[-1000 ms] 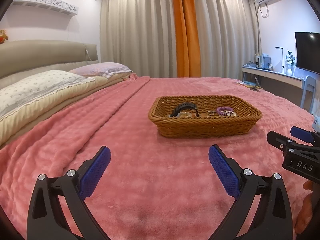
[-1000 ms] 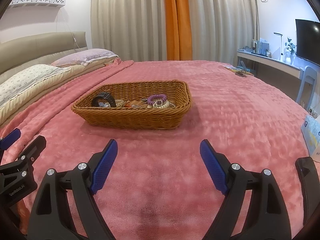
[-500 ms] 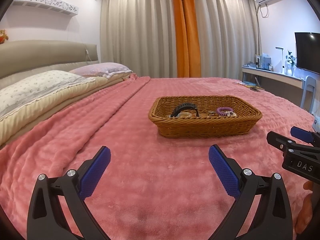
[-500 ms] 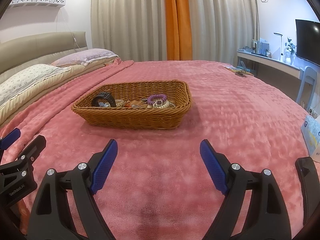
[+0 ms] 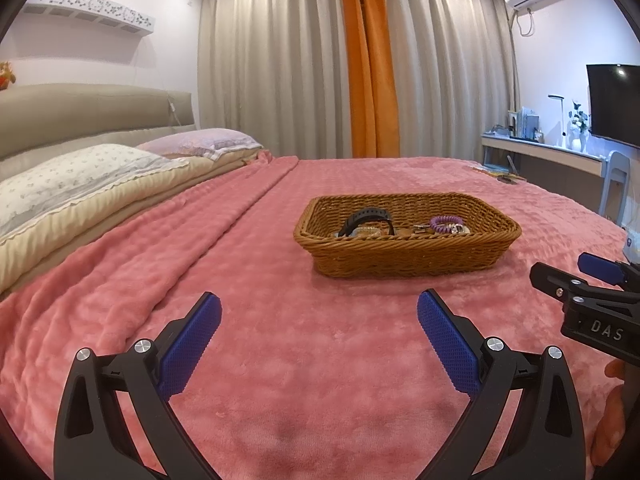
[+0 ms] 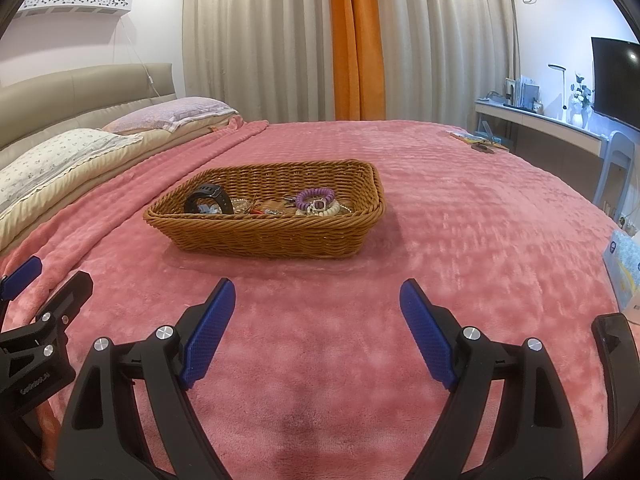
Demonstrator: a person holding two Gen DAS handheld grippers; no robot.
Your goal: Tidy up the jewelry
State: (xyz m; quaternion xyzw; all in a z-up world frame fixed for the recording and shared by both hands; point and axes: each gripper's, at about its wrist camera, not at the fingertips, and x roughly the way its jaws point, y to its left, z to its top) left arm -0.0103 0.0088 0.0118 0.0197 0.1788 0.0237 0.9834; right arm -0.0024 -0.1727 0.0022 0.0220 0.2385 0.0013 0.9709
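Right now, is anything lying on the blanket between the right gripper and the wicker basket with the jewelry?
Nothing visible. The right gripper is open, and only bare pink blanket lies between it and the wicker basket. The left gripper sits off to the side, out of that path.

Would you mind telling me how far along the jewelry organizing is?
Nothing looks sorted yet: the black watch, purple coil bracelet and other small pieces lie mixed in the wicker basket. Both the left tongs and right tongs are open, holding nothing, short of the basket. All the sorting remains.
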